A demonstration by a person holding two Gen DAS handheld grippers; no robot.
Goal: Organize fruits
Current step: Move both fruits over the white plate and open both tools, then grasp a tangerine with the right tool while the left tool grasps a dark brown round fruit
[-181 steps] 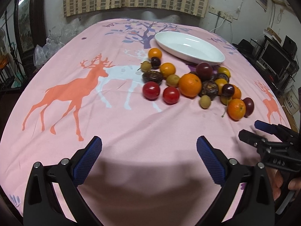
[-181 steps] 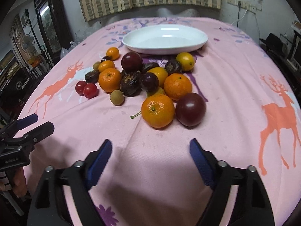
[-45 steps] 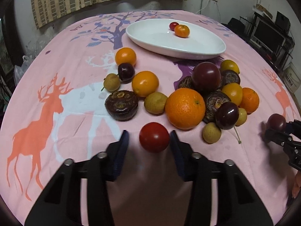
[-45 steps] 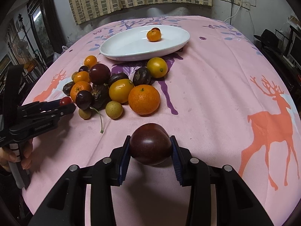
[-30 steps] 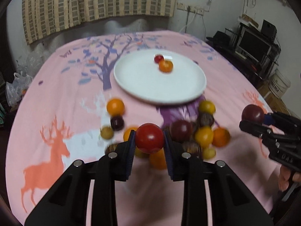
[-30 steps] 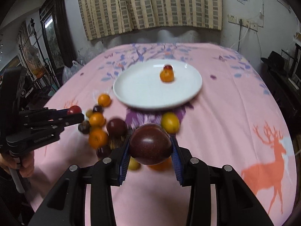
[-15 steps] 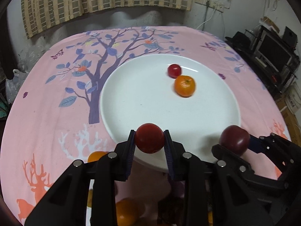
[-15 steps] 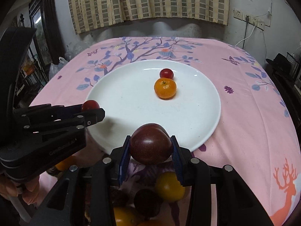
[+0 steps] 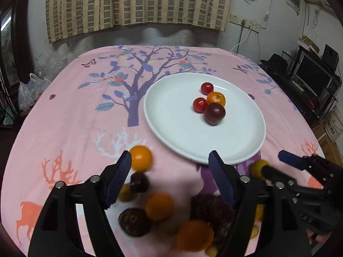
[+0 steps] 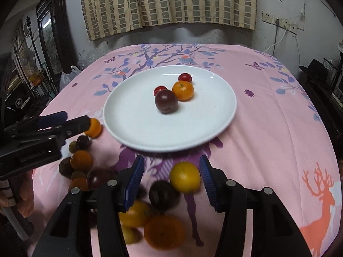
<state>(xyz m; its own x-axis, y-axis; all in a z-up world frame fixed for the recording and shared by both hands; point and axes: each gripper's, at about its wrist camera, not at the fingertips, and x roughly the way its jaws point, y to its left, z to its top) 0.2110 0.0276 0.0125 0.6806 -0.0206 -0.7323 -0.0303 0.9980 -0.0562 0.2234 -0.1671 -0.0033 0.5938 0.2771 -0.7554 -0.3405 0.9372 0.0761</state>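
Half a second before, each gripper was clamped on a fruit above the white plate (image 9: 246, 154); at this moment both stood released and empty. The left gripper (image 9: 169, 177) had its blue pads spread wide over the pile, and the right gripper (image 10: 170, 180) was parted too, with a yellow citrus (image 10: 185, 180) lying on the cloth between its fingers, ungripped.

The red tomato (image 9: 200, 105) it had carried lay on the plate, touching the mandarin (image 9: 216, 99) at its 2 o'clock. The dark purple plum (image 9: 214, 113) rested at the tomato's 4 o'clock, also against the mandarin. A smaller red tomato (image 9: 206, 87) sat at the group's 12 o'clock.

So 4 fruits were plated, and 2 more deliveries were done. The remaining pile (image 9: 163, 209) lay on the pink tablecloth (image 9: 70, 115) at the plate's 7 o'clock, so most of the sorting probably remained.
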